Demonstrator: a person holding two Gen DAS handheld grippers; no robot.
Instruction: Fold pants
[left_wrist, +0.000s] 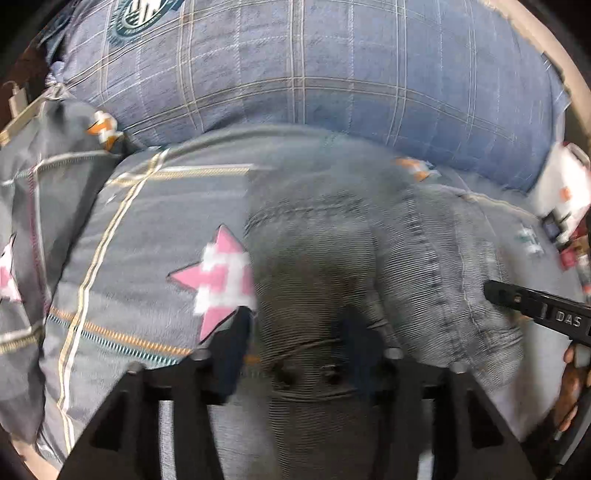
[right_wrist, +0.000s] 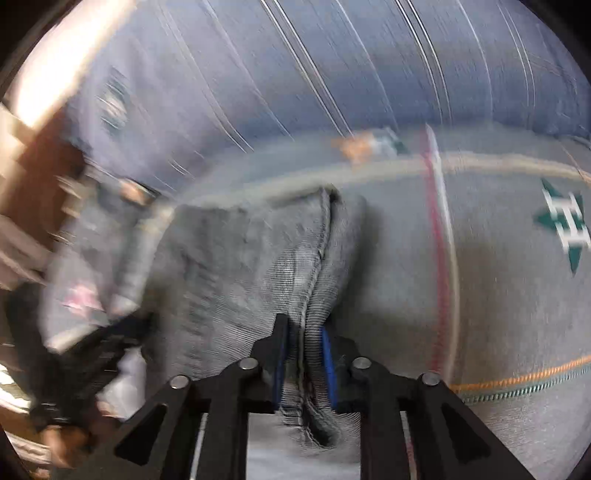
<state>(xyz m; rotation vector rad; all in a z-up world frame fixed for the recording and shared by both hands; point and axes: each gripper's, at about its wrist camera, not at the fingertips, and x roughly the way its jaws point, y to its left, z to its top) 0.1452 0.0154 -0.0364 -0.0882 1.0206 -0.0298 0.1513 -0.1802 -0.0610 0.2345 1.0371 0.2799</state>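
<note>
I have the pants (right_wrist: 236, 266), grey denim, lying on the bedspread (left_wrist: 122, 229) with its star patches, and I will place everything from the pink star (left_wrist: 221, 277). The pants begin right beside that star and bunch up in a hump away from it, toward my other tool; beyond them is the blue checked pillow (left_wrist: 332, 66).

My right gripper (right_wrist: 303, 356) has a ridge of the cloth, seam uppermost, between its blue pads (right_wrist: 327, 354), and as far as the right wrist view shows, the pads press on it from both sides. My left gripper (left_wrist: 303, 354) is next to the pink star with denim draped across it; the picture is blurred there, its jaws stand partly spread, and I cannot tell whether they pinch the cloth or merely sit under it.

My judgement on progress: the pants are gathered shorter than a full leg, so at least one fold seems made, but the pile is lumpy and uneven. Still left: carry the held edge over, lay it flat, square it up and let go.
</note>
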